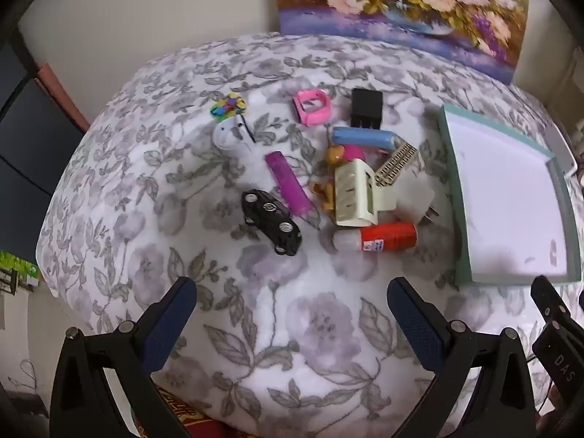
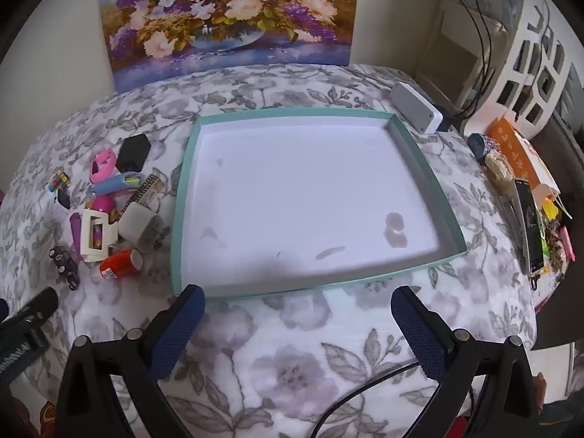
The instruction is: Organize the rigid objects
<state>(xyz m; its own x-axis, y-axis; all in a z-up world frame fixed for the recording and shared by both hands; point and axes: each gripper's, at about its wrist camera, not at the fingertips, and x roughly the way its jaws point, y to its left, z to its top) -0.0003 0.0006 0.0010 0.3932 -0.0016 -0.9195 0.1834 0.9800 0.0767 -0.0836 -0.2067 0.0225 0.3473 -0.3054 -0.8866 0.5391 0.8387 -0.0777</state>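
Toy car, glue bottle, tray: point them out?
toy car (image 1: 272, 222), left wrist view, on its underside.
glue bottle (image 1: 388, 236), left wrist view, on the orange label.
tray (image 2: 418, 146), right wrist view, on the teal right rim.

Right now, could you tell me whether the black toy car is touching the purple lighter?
Apart. The left wrist view shows a strip of flowered cloth between the black toy car and the purple lighter, which lies just beyond it.

Left gripper (image 1: 292, 314) pitched steeply downward, blue-padded fingers (image 1: 171, 325) spread to full width with nothing between them, poised above the near side of the floral tablecloth (image 1: 292, 328). Right gripper (image 2: 297, 323) likewise angled down, jaws wide apart and empty, beside the left one over the same near edge.
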